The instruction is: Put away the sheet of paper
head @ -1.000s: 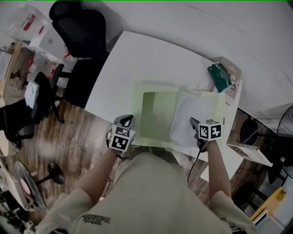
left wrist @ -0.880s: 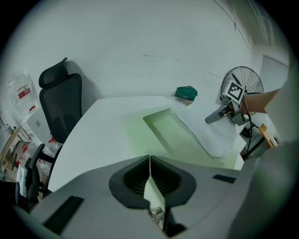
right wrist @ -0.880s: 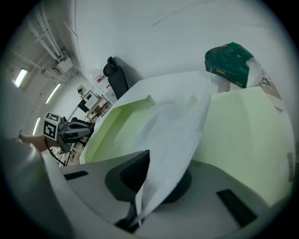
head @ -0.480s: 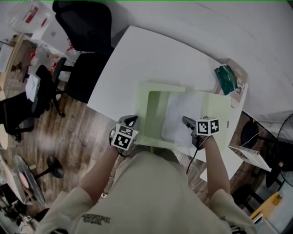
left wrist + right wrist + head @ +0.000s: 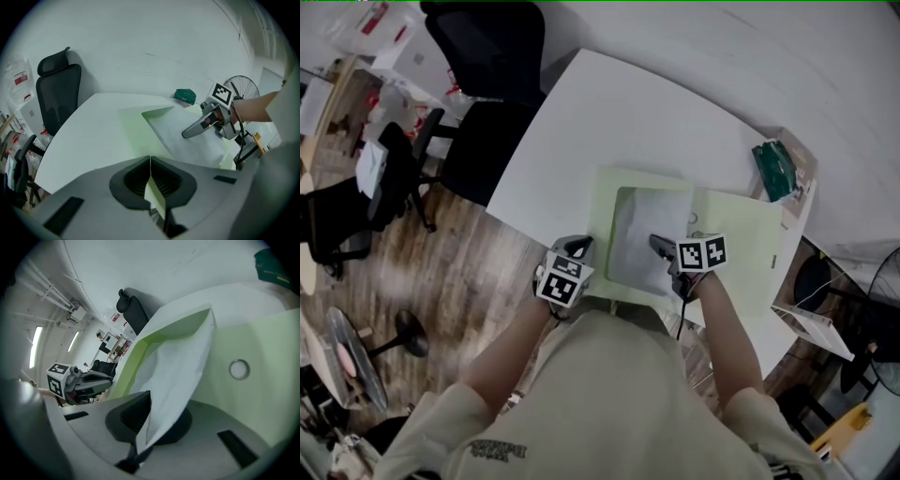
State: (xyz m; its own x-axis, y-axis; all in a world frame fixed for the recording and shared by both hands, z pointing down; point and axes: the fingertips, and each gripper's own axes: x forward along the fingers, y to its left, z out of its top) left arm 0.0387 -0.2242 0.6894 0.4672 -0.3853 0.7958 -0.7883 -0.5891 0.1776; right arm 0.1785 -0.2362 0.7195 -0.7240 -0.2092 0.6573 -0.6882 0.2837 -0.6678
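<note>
Clamps folder [image 5: 741, 253] edge with left gripper [image 5: 579, 246]. Pinches paper [image 5: 642, 225] with right gripper [image 5: 656, 242], wrist angled leftward over folder.

The right gripper [image 5: 656, 244] has moved to the left. It took the sheet of paper [image 5: 637, 225] along with it. Before, the paper lay over the right half of the green folder [image 5: 741, 258]. Now it covers the left half, where a darker green patch used to show. The right half of the folder is bare green now. The paper has also come closer to the left gripper [image 5: 577, 249].
</note>
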